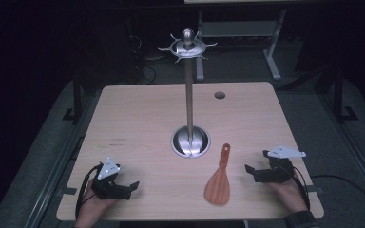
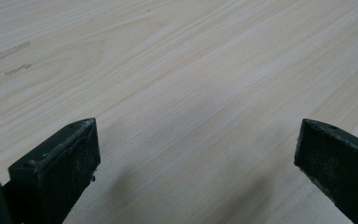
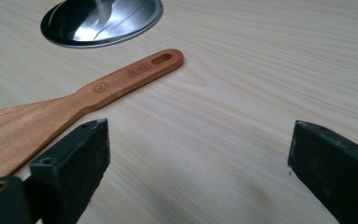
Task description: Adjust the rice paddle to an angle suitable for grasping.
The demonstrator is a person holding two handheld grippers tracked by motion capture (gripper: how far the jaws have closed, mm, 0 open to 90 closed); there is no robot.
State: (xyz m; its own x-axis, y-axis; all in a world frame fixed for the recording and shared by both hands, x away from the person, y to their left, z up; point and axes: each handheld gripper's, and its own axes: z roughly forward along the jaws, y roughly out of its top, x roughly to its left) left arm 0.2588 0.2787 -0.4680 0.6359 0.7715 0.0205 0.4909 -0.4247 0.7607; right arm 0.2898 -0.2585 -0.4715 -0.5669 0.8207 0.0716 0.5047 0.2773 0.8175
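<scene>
A wooden spatula [image 1: 219, 183] lies flat on the table, its blade toward the front edge and its handle with a hanging hole pointing at the steel stand's round base [image 1: 190, 141]. From that base a tall pole rises to a hook crown [image 1: 187, 48]. My right gripper [image 1: 250, 172] rests open just right of the spatula, with nothing between its jaws. In the right gripper view the spatula [image 3: 74, 105] lies left of the open jaws [image 3: 198, 154]. My left gripper [image 1: 132, 188] rests open near the front left. Its jaws [image 2: 196, 158] frame bare wood.
The light wooden table [image 1: 138, 118] has a small round cable hole [image 1: 219, 95] at the back right. Dark floor and table legs lie beyond the far edge. Hands hold both grippers at the front edge.
</scene>
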